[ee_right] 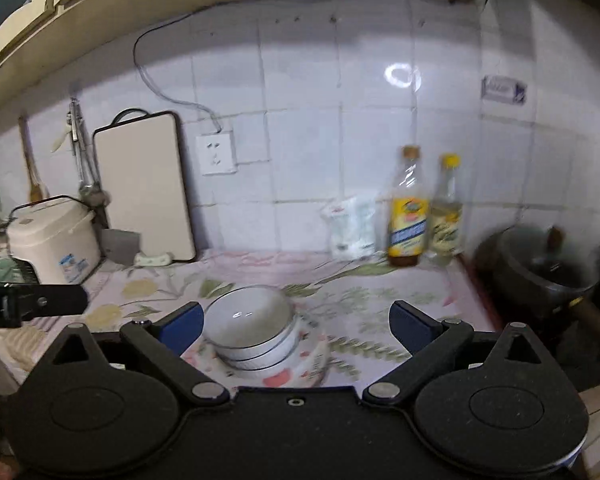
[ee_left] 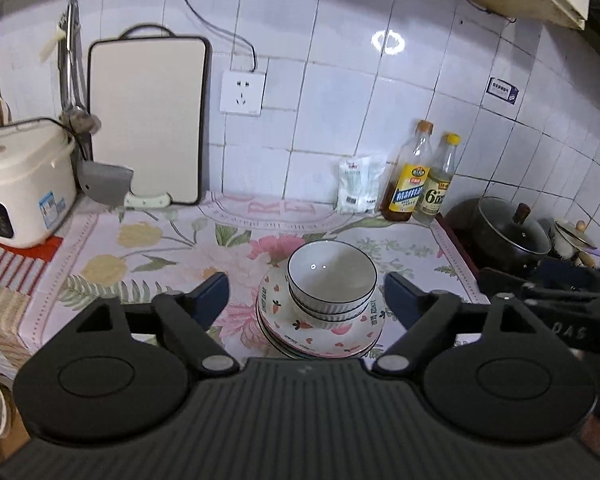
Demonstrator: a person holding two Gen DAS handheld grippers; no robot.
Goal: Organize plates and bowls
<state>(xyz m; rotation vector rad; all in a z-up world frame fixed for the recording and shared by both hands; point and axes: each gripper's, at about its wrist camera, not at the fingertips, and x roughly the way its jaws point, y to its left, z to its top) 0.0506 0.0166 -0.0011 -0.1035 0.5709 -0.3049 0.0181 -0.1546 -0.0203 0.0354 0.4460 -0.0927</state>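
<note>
Both claws spread wide, holding nothing: left claw [ee_left: 306, 302] flanks the stacked white bowls [ee_left: 332, 280] on strawberry plates [ee_left: 320, 334] mid-bench, right claw [ee_right: 296, 324] hovers nearby. Floral bench [ee_left: 160, 248], tiled wall [ee_left: 320, 92], bottles [ee_left: 410, 172] in the back-right corner.

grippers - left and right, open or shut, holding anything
Left gripper: open, holding nothing; stacked bowls sit between its fingers, untouched.
Right gripper: open, holding nothing.

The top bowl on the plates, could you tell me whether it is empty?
Empty: the top bowl shows only bare white interior above the plates.
</note>
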